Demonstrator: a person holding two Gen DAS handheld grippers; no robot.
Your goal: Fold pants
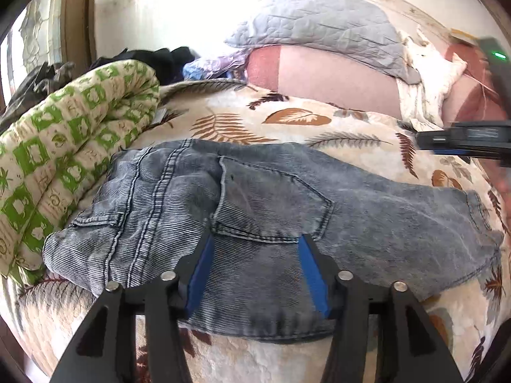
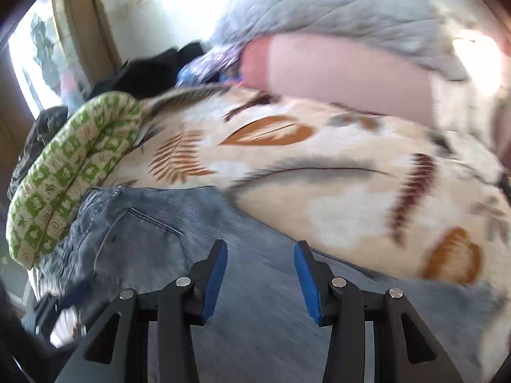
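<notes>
Currently noted: grey-blue denim pants (image 1: 255,198) flat on leaf-print bedspread (image 1: 319,127), green-patterned quilt (image 1: 64,146) rolled against their left end, grey pillow (image 1: 319,22) behind; left gripper (image 1: 255,242) fingers apart over pocket, gripping nothing; right gripper (image 2: 260,249) fingers apart above denim, view blurred.

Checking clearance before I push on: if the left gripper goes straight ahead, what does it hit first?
Probably the jeans: the left gripper points down at the denim by the back pocket, jaws open. How close it already is, I cannot tell.
</notes>
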